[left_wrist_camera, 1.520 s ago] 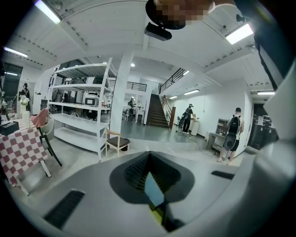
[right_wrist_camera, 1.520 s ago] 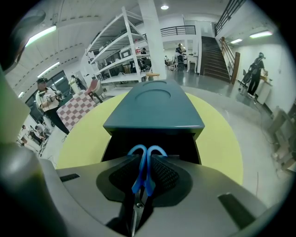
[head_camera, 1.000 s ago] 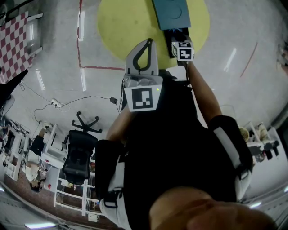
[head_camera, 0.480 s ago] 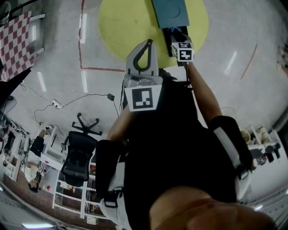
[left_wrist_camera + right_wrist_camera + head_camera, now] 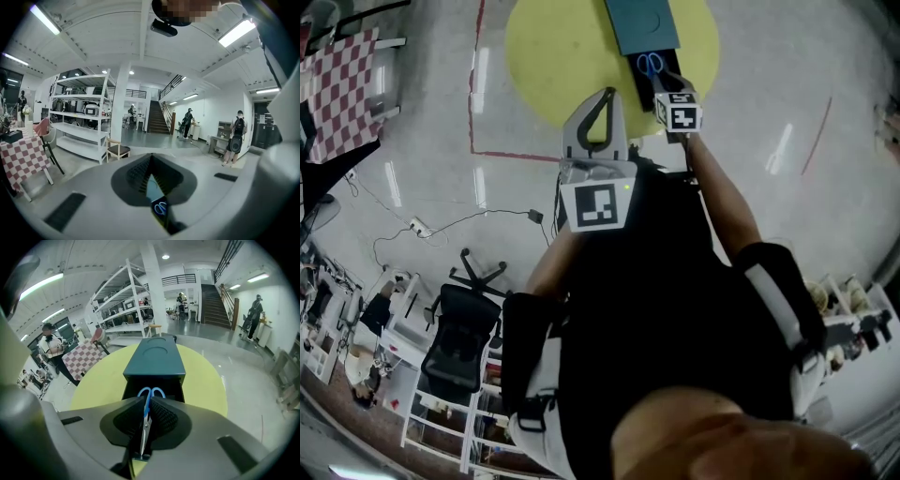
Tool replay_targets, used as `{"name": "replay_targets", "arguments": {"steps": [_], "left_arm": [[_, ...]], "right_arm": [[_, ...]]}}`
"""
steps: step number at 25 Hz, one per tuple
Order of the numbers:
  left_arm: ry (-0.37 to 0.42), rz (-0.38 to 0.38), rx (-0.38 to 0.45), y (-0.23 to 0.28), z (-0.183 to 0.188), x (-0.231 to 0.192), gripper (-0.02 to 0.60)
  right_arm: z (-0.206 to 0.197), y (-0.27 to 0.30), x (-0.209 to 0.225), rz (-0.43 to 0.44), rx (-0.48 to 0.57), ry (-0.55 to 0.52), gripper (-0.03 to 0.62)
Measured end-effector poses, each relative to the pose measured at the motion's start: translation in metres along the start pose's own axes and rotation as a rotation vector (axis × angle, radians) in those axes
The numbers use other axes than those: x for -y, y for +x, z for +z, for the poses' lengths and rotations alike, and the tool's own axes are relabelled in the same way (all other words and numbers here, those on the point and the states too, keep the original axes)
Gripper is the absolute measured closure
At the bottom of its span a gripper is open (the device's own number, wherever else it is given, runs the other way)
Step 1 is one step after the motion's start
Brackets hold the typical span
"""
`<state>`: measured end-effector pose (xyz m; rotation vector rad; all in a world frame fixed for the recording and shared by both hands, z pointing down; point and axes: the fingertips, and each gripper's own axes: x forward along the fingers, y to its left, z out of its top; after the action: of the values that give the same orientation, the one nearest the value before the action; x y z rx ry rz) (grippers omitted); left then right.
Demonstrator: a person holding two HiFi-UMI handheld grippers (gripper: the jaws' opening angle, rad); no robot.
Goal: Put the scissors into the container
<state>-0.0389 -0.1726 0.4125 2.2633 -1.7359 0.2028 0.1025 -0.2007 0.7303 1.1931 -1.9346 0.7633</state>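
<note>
On a round yellow table stands a teal container with its dark drawer pulled out toward me. My right gripper is shut on the scissors, gripping the blades. Their blue handles point forward over the open drawer. In the right gripper view the right gripper lines up with the container. My left gripper hovers shut and empty to the left, off the table's near edge. Through the left gripper, the scissors show in the gap below.
A red tape line marks the floor left of the table. A table with a checked cloth, an office chair and a floor cable lie further left. Shelving and standing people fill the hall.
The head view has shifted, so the container sits a little further left. The scissors' blue handles now show more plainly over the drawer. Both grippers hold about the same places.
</note>
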Motion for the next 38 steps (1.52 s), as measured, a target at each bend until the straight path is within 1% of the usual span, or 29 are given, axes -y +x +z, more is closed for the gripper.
{"name": "replay_targets", "arguments": {"steps": [4,8,13,21,24,28,35,38], "left_arm": [[0.013,0.013,0.034,-0.025,0.006,0.016,0.583],[0.016,0.020,0.042,-0.052,0.007,0.035,0.583],[0.041,0.057,0.066,-0.088,0.009,0.055,0.583],[0.059,0.078,0.054,-0.125,0.007,0.081,0.583],[0.061,0.067,0.050,-0.133,0.007,0.090,0.583],[0.065,0.034,0.067,-0.135,0.014,0.094,0.583],[0.070,-0.044,0.072,-0.120,0.022,0.108,0.583],[0.074,-0.067,0.083,-0.120,0.026,0.110,0.583]], "right_arm": [[-0.001,-0.025,-0.002,0.005,0.034,0.001,0.571],[-0.004,-0.056,-0.003,0.013,0.087,0.010,0.586],[-0.009,-0.091,-0.004,0.033,0.154,0.020,0.591],[-0.018,-0.133,-0.010,0.065,0.231,0.033,0.594],[-0.016,-0.154,-0.010,0.069,0.266,0.056,0.593],[-0.004,-0.178,-0.010,0.063,0.322,0.063,0.593],[0.017,-0.230,-0.004,0.038,0.397,0.066,0.592],[0.021,-0.252,-0.012,0.037,0.426,0.061,0.592]]}}
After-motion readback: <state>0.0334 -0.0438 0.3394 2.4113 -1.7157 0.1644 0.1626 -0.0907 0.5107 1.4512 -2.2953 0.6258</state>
